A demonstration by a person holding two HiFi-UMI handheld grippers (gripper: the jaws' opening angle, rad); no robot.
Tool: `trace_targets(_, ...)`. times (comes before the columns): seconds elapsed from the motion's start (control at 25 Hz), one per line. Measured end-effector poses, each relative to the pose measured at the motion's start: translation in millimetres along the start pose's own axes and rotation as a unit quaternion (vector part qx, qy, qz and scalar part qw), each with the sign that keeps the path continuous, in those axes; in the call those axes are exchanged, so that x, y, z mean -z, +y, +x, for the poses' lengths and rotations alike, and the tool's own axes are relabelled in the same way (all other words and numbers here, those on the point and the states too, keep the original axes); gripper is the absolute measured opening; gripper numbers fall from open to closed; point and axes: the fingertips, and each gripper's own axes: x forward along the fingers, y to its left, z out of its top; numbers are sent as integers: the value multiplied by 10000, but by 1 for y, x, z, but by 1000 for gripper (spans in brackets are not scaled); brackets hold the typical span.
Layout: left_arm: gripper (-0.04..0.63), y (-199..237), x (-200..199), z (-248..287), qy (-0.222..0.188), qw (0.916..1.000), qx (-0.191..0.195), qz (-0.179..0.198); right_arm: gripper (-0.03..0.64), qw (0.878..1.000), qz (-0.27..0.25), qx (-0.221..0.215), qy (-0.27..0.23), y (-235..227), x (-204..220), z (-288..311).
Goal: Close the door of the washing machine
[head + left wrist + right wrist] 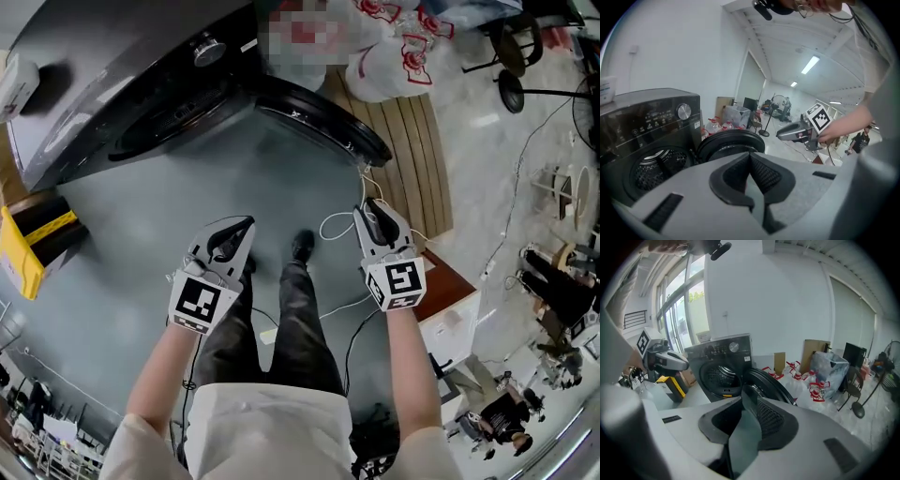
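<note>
1. The left gripper [246, 227] and the right gripper [367, 210] both have their jaws drawn together on nothing, well short of the washing machine [84, 66].
2. The door [323, 117] stands swung wide open to the right of the drum mouth.
3. Closed tips suit a push (no grip needed). Set one on the door's free edge, far from the hinge, and press steadily until it seats.

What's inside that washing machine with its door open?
The holed metal drum shows through the opening. Its lower part is dark or covered, so laundry cannot be ruled out.
</note>
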Motion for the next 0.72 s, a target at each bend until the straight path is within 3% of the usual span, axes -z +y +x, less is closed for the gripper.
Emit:
trace_targets(0.44,8,-28,72,78,273,9995,139,112,130,9968,-399,405,566,-104,86,58)
trace_targets(0.72,8,-39,114,119,367,9990,234,-102,134,9912,-719,576,954,-162,122,89)
